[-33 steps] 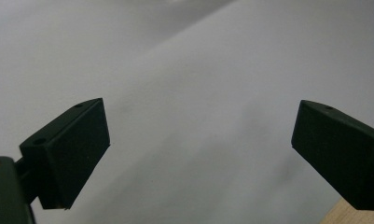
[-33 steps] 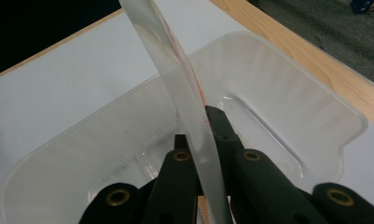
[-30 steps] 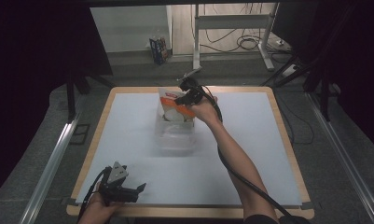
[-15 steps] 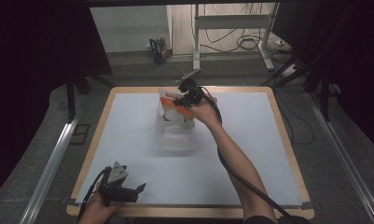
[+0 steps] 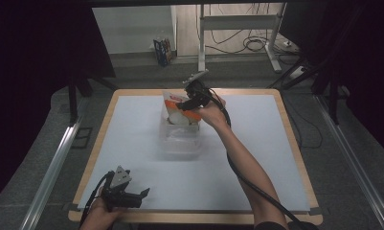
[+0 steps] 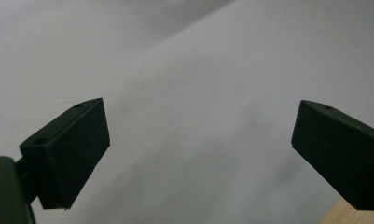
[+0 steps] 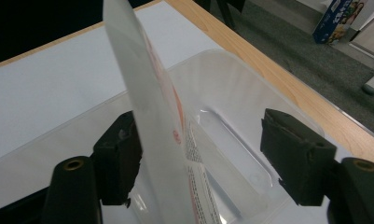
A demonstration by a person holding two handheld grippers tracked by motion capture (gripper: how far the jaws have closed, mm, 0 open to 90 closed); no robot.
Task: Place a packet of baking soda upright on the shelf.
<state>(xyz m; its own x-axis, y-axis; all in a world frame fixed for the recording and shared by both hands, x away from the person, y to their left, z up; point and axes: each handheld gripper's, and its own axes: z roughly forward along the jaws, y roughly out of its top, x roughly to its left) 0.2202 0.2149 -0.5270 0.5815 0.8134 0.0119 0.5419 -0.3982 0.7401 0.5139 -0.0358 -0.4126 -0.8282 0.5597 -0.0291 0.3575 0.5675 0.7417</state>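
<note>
White bench (image 5: 256, 158) with a wood edge, dark room all around, a clear bin (image 5: 180, 141) near the far middle. Looks nearly done: orange and white packet (image 5: 177, 111) already standing in the clear bin, right tool (image 5: 184, 105) just been opening, jaws now apart with the packet (image 7: 152, 121) between them, close by the left jaw and well clear of the other; only pulling away left. Left tool (image 5: 137, 195) wide open and holding nothing, low at the near edge, well apart from the bin.
</note>
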